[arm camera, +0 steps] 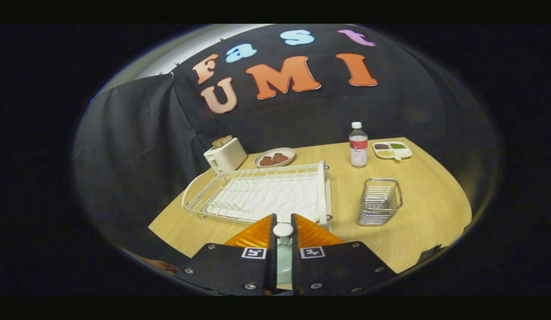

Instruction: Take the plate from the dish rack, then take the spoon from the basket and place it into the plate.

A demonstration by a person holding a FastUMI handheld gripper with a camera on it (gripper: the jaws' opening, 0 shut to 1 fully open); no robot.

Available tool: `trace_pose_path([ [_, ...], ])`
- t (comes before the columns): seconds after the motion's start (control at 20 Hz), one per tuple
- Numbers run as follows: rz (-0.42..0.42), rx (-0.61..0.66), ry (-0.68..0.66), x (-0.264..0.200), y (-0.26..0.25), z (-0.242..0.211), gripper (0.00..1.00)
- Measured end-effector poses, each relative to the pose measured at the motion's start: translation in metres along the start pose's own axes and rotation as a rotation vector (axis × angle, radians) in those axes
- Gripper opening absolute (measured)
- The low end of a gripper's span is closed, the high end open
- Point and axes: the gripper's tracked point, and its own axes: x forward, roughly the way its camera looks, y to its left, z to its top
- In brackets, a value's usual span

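My gripper (pixel 283 218) is over the near edge of the wooden table (pixel 426 204), its fingers closed to a narrow gap. A white spoon (pixel 283 230) is pinched between them, its rounded end showing in the gap. Lower in that gap lies a pale strip; I cannot tell whether it is the plate. Just beyond the fingertips sits the white wire dish rack (pixel 322 186), with nothing standing in it. To the right of the fingers stands the metal wire basket (pixel 380 202), and I see nothing inside it.
A white toaster (pixel 225 154) stands behind the rack at the back left. Next to it is a beige dish (pixel 289 152) with brown food. A clear bottle (pixel 358 144) and a white divided tray (pixel 404 152) of beans stand at the back right.
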Motion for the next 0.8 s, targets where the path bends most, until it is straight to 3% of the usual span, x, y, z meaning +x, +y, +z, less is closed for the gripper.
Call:
trace_pose_path([
  [0.2,0.064,-0.013,0.030,0.025,0.027,-0.016,0.13],
  [0.45,0.080,-0.020,0.064,0.031,0.032,-0.031,0.14],
  [0.7,0.043,0.042,0.107,0.022,0.007,-0.042,0.18],
  [0.8,0.026,0.078,0.102,0.019,-0.001,-0.038,0.24],
])
